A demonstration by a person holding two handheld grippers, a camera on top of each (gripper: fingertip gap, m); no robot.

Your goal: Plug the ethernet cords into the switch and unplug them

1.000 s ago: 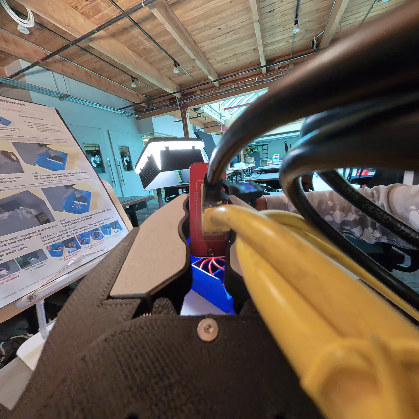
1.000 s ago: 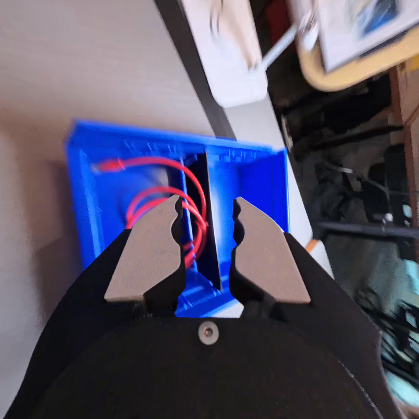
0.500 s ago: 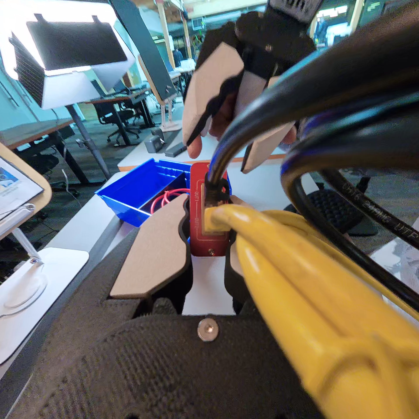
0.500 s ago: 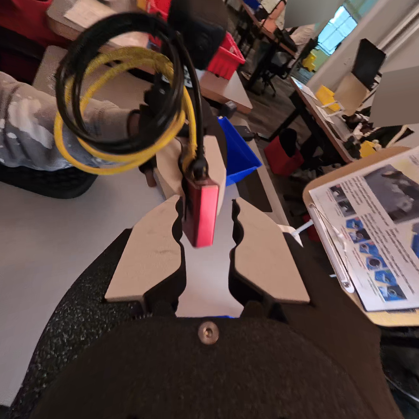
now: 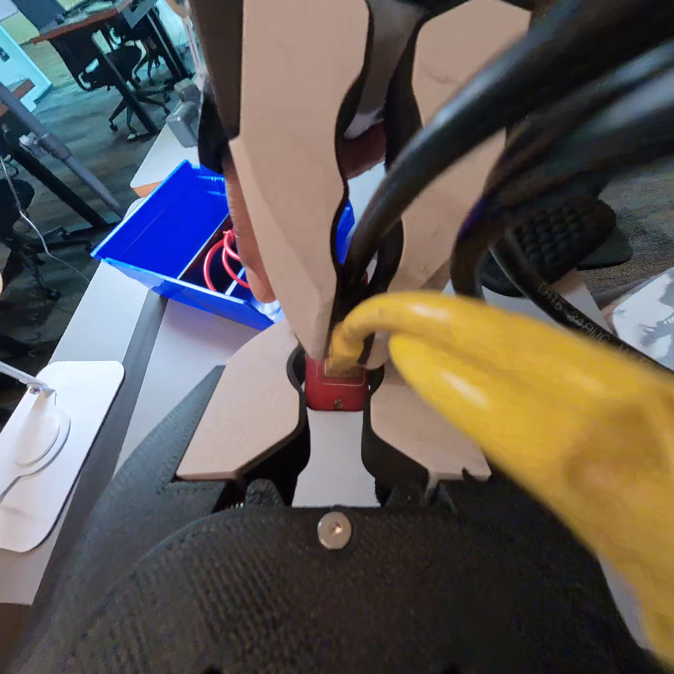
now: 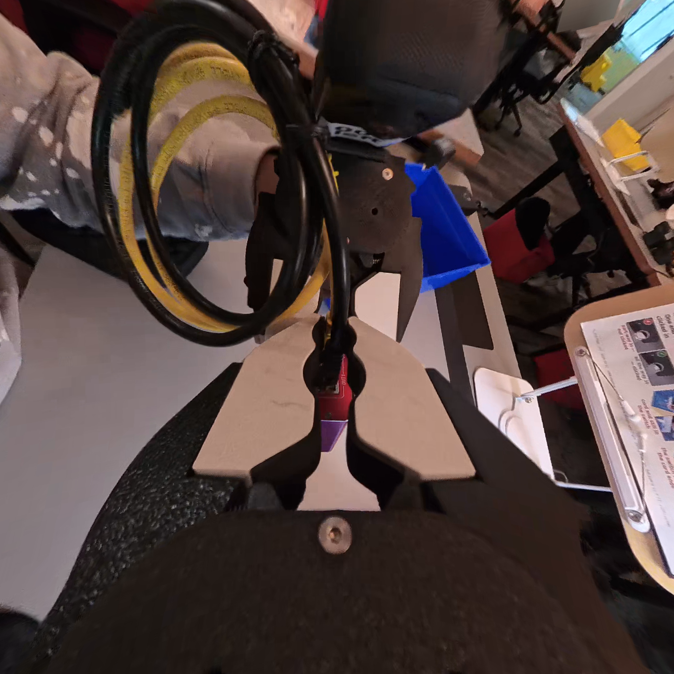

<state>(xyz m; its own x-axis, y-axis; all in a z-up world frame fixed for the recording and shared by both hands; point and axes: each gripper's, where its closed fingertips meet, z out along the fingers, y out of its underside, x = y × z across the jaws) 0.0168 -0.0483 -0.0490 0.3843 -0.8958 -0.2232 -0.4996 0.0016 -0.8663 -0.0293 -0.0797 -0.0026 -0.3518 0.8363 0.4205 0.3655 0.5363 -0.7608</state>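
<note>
**Left wrist view: red switch pinched between both grippers, two cords plugged in**

In the left wrist view the small red switch [image 5: 334,387] is seen clamped between the tips of the left gripper [image 5: 335,368], above the pale table [image 5: 109,310]. A yellow ethernet cord [image 5: 492,383] is plugged into the near port, and a black ethernet cord [image 5: 437,153] is plugged in just behind it. The right gripper [image 5: 344,350] is seen reaching down from above — its beige fingers [image 5: 291,164] are closed in around the two plugs at the switch's top face. Behind them a blue bin [image 5: 164,237] is placed on the table, with a red cord [image 5: 219,255] coiled in one compartment. A white stand base [image 5: 47,437] is seen at the left edge.

In the right wrist view the right gripper [image 6: 333,350] is shown clenched on the black plug, the black ethernet cord [image 6: 120,204] rising from between its tips; the switch [image 6: 337,397] is seen below the plug, between the finger notches. Whether the pads also touch the switch body cannot be told. The black cord and the yellow ethernet cord [image 6: 189,120] are bundled in loops hanging in the air — a patterned sleeve [image 6: 109,164] lies behind them. The left gripper is seen beyond, holding the switch from the far side. An instruction sheet on a board [image 6: 638,419] stands at the right.
</note>
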